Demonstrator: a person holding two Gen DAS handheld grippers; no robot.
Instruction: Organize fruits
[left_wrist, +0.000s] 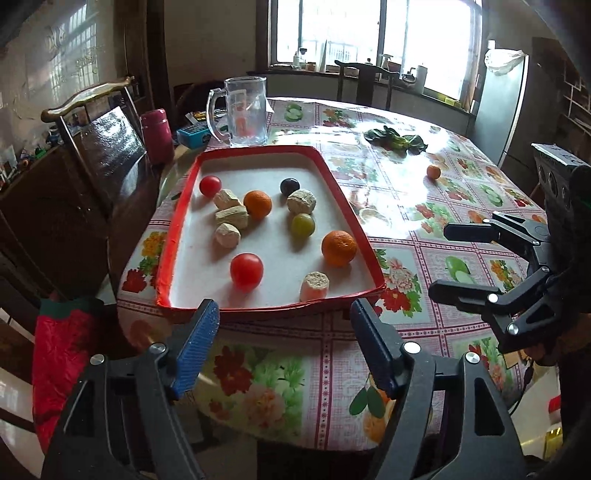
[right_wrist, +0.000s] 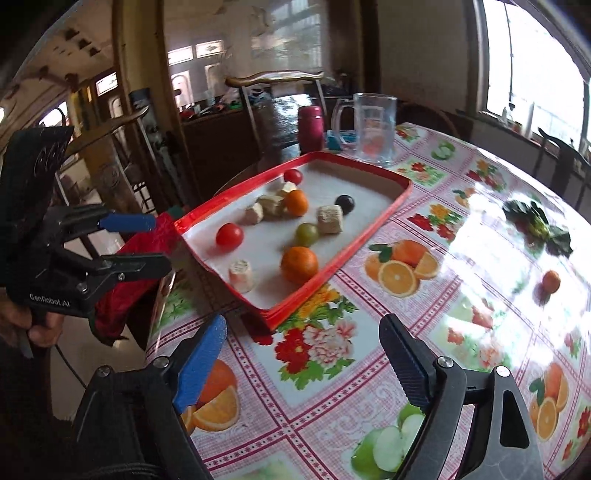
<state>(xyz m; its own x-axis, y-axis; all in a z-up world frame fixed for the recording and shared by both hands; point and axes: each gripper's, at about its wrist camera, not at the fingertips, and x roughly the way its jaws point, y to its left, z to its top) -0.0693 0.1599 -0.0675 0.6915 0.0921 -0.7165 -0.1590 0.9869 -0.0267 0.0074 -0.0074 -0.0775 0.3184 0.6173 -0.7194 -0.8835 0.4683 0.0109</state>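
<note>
A: One small orange (left_wrist: 433, 172) left out on tablecloth (left_wrist: 369, 206), well apart from red tray (left_wrist: 177, 229) w/ rest of fruit.
B: Both grippers, left (left_wrist: 284, 314) & right (right_wrist: 303, 341), wide open, empty, held back at table edge — prob. ready for reach.

I am holding the right gripper (right_wrist: 303, 354) wide apart above the flowered tablecloth (right_wrist: 369, 369), nothing between its fingers. Ahead the red tray (right_wrist: 332, 264) is lying with oranges, tomatoes and pale chunks inside. One small orange (right_wrist: 551, 281) is sitting alone, well apart. The left gripper (right_wrist: 147, 242) is also showing, spread apart.
</note>
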